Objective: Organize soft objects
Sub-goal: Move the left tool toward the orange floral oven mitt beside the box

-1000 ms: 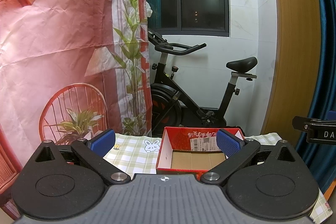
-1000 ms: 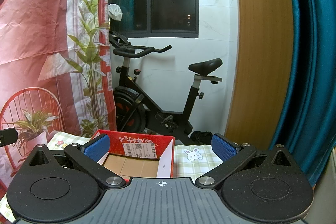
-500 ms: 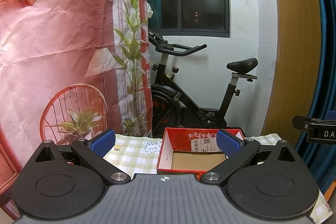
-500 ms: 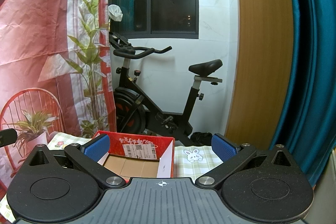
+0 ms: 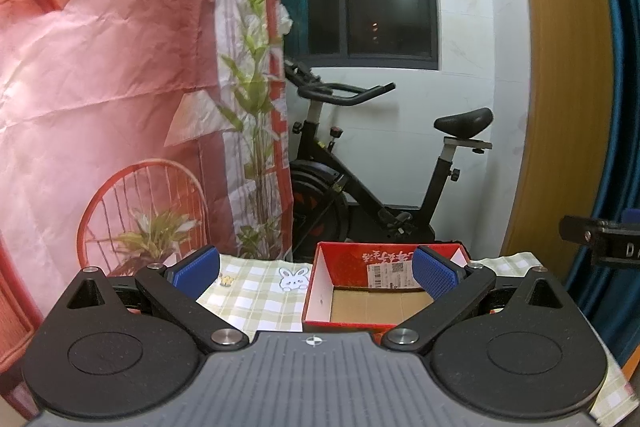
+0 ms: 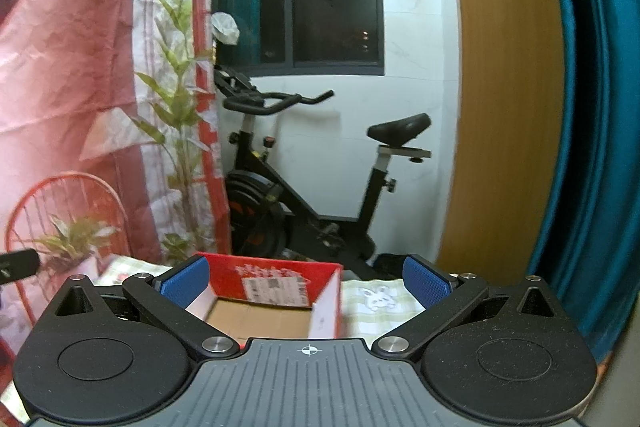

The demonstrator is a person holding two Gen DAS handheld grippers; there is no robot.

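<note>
An open red cardboard box point(image 5: 352, 259) with a bare brown bottom stands on a green checked tablecloth point(image 5: 256, 295). It also shows in the right wrist view point(image 6: 272, 279). My left gripper point(image 5: 316, 273) is open and empty, above the near edge of the cloth, with the box behind its right finger. My right gripper point(image 6: 306, 283) is open and empty, with the box between its fingers and further away. No soft objects are in view. Part of the right gripper point(image 5: 600, 239) shows at the right edge of the left wrist view.
A black exercise bike point(image 5: 360, 187) stands behind the table against a white wall. A red printed backdrop point(image 5: 100, 87) hangs at the left. A wooden panel point(image 5: 560, 87) and a blue curtain point(image 6: 592, 107) are at the right.
The right wrist view has shifted slightly and is now blurred; the box sits a little further right in it. The left gripper has hardly moved. Both stay open.
</note>
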